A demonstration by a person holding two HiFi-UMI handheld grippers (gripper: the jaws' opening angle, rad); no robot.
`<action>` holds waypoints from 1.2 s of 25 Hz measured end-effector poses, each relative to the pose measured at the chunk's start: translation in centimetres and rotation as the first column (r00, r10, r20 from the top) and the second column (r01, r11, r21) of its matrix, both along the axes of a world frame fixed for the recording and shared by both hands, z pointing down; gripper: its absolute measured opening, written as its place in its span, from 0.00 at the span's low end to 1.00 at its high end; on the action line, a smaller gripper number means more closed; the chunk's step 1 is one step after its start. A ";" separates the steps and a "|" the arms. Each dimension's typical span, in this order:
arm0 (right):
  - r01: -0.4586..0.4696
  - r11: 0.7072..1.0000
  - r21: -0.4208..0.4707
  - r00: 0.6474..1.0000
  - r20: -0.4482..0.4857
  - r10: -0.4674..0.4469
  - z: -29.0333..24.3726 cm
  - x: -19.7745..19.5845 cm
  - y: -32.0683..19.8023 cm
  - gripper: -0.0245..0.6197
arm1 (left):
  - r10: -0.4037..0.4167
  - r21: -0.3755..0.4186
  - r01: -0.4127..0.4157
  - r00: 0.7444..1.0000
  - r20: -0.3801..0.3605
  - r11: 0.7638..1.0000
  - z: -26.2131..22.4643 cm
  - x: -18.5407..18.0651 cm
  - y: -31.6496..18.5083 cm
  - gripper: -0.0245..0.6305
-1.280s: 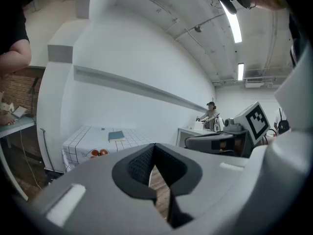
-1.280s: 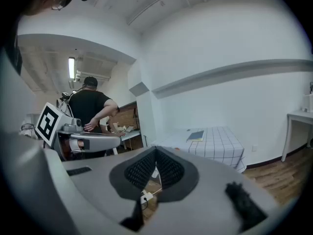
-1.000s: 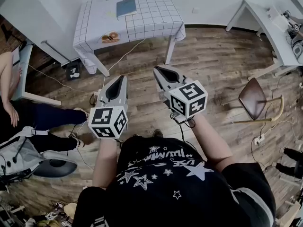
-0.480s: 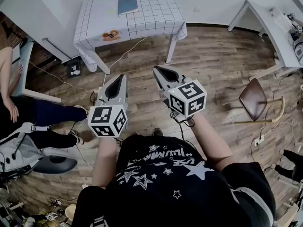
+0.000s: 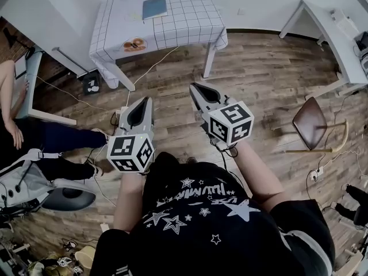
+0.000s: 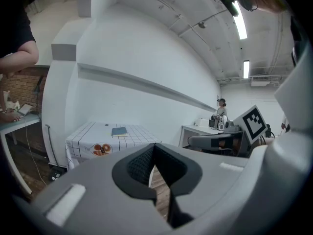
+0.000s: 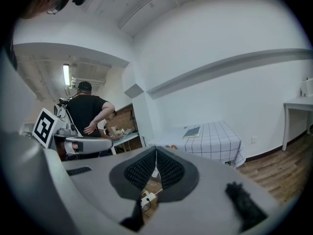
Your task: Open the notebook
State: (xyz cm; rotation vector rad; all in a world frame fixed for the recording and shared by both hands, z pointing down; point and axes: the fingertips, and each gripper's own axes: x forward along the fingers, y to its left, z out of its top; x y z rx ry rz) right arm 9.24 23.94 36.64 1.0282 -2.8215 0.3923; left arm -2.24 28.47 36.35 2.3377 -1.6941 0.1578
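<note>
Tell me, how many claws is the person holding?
2. The left claw is at the left of the head view and the right claw beside it, both shut and held over the wooden floor, short of the checked table. None seems hidden.

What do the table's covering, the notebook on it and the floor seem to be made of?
Tablecloth: looks like soft fabric or thin vinyl, white with a dark grid; it drapes at the corners.
Notebook: probably a card cover, matte blue-grey; too small to be sure.
Floor: wood or laminate planks, brown with grain and seams.
</note>
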 end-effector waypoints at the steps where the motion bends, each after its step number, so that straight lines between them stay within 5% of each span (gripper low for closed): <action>1: 0.000 1.000 -0.008 1.000 0.002 0.000 0.3 0.1 -0.1 0.06 | -0.001 -0.004 0.001 1.000 0.003 1.000 0.1 0.1 -0.1 0.05; 12: -0.010 0.998 -0.058 1.000 -0.009 0.010 2.0 0.1 -2.9 0.06 | 0.016 -0.034 -0.016 1.000 -0.003 0.999 1.5 -0.2 -3.2 0.05; 30: -0.083 0.995 -0.050 0.995 -0.057 0.080 1.9 -5.0 -16.5 0.06 | 0.086 -0.046 -0.088 0.995 -0.059 0.995 2.7 -5.3 -17.7 0.05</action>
